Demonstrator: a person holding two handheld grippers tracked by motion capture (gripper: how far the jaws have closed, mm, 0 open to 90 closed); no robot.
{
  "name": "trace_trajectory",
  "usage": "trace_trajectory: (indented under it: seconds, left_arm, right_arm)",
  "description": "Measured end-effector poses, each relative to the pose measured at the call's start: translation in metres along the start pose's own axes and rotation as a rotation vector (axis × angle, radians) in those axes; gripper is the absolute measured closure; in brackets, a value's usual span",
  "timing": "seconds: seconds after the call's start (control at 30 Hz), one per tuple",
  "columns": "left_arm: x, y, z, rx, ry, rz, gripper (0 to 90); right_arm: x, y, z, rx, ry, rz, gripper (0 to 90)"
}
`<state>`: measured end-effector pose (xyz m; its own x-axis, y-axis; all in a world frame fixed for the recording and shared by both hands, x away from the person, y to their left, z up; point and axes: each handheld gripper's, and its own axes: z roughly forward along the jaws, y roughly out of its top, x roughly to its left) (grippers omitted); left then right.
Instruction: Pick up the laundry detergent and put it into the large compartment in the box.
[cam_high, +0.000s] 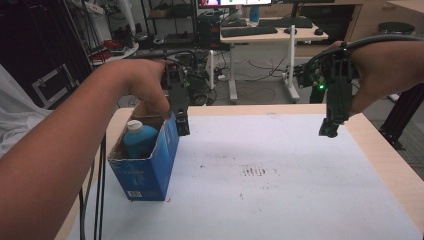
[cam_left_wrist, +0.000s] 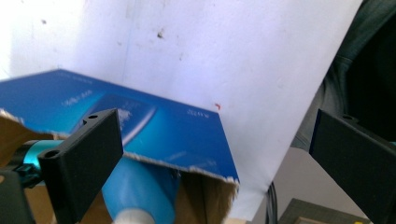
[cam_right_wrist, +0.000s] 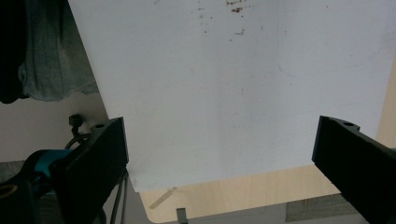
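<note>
Blue bottle (cam_high: 138, 138) upright in open blue carton (cam_high: 150, 167) at worktop (cam_high: 280, 190) left edge; left gripper (cam_high: 182, 127) jaws spread just beside carton rim, right gripper (cam_high: 329, 129) jaws spread, idle; bottle prob. light, rigid, slippery—grip at shoulder below cap.

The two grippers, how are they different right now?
The left gripper hangs right at the blue box with the blue bottle inside; the right gripper hangs over the bare white mat. The left gripper view shows the box below its jaws; the right gripper view shows plain mat. Both are open, holding nothing.
</note>
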<state>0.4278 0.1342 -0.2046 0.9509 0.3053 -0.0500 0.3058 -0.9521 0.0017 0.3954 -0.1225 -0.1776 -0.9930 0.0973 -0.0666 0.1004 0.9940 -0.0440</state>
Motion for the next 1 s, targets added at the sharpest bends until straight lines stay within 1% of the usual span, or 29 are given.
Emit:
trace_trajectory:
  seconds: [0.03,0.1,0.17,0.2,0.33,0.4,0.47,0.53,0.6,0.63,0.77,0.8,0.87,1.0]
  left_arm:
    - [0.000,0.003,0.001,-0.004,-0.005,0.009,2.7]
    - [-0.003,0.010,0.003,-0.012,0.000,0.033,2.7]
    - [-0.005,0.015,0.004,-0.018,-0.001,0.046,2.7]
    - [-0.006,0.017,0.005,-0.023,-0.002,0.045,2.7]
    - [-0.010,0.023,0.008,-0.010,0.001,0.065,2.7]
    - [-0.011,0.025,0.010,0.003,0.000,0.070,2.7]
    - [-0.011,0.026,0.011,0.011,0.002,0.070,2.7]
    - [-0.012,0.028,0.012,0.019,0.004,0.079,2.7]
    - [-0.012,0.030,0.013,0.016,0.010,0.082,2.7]
    - [-0.012,0.031,0.014,0.020,0.012,0.084,2.7]
    - [-0.011,0.035,0.018,0.023,0.004,0.102,2.7]
    - [-0.010,0.036,0.018,0.027,0.001,0.100,2.7]
    - [-0.010,0.037,0.019,0.028,0.003,0.094,2.7]
    - [-0.011,0.039,0.020,0.033,0.007,0.094,2.7]
  right_arm:
    - [0.001,0.001,0.001,-0.001,0.001,-0.004,2.6]
    - [0.001,0.001,0.003,-0.004,0.003,-0.012,2.6]
    - [0.002,0.002,0.005,-0.003,0.005,-0.012,2.6]
    - [0.002,0.002,0.006,-0.003,0.004,-0.011,2.6]
    - [0.005,0.001,0.007,0.001,0.004,-0.012,2.6]
    - [0.005,0.001,0.007,-0.003,0.003,-0.020,2.6]
    - [0.006,0.001,0.008,-0.003,0.005,-0.018,2.6]
    - [0.006,0.000,0.008,-0.005,0.004,-0.008,2.6]
    - [0.005,0.000,0.009,-0.007,0.003,-0.012,2.6]
    - [0.006,-0.001,0.009,-0.007,0.006,-0.006,2.6]
    - [0.006,-0.003,0.011,-0.010,0.009,-0.004,2.6]
    - [0.005,-0.003,0.012,-0.009,0.007,-0.010,2.6]
    - [0.005,-0.005,0.013,-0.006,0.010,0.000,2.6]
    - [0.004,-0.007,0.015,-0.003,0.012,0.004,2.6]
